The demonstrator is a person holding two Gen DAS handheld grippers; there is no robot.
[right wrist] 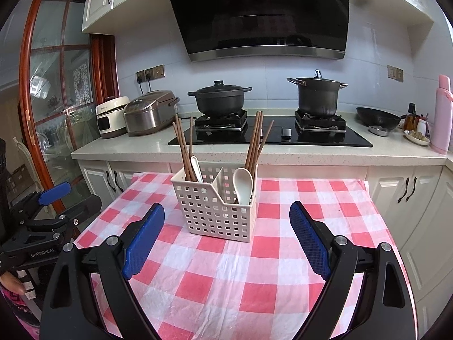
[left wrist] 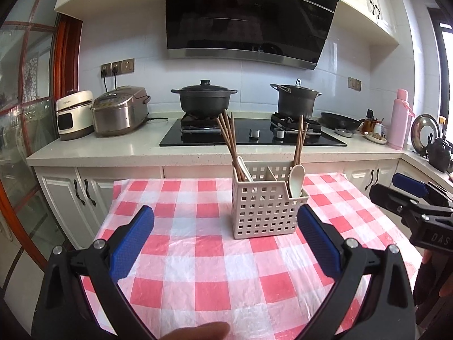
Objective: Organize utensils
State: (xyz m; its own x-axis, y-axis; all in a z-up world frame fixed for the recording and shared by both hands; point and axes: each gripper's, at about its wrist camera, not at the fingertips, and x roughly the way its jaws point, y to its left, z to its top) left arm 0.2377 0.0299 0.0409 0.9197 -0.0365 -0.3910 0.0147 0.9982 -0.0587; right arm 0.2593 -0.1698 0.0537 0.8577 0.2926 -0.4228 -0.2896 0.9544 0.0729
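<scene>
Here the white lattice utensil caddy [right wrist: 216, 206] is standing on the checked tablecloth [right wrist: 226, 277], sitting at about eleven o'clock just ahead of the right gripper [right wrist: 226, 236] — nearer to it than to the left gripper [left wrist: 226, 239], where it is lying toward one o'clock. Both grippers are gaping wide, holding nothing. Chopsticks [right wrist: 256, 141] and the white spoon [right wrist: 243, 184] are standing upright — long axes near vertical — inside.

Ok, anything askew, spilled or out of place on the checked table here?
Nothing stands out. The beige perforated plastic caddy stands upright on the red-and-white checked cloth, with brown wooden chopsticks and white spoons inside.
</scene>
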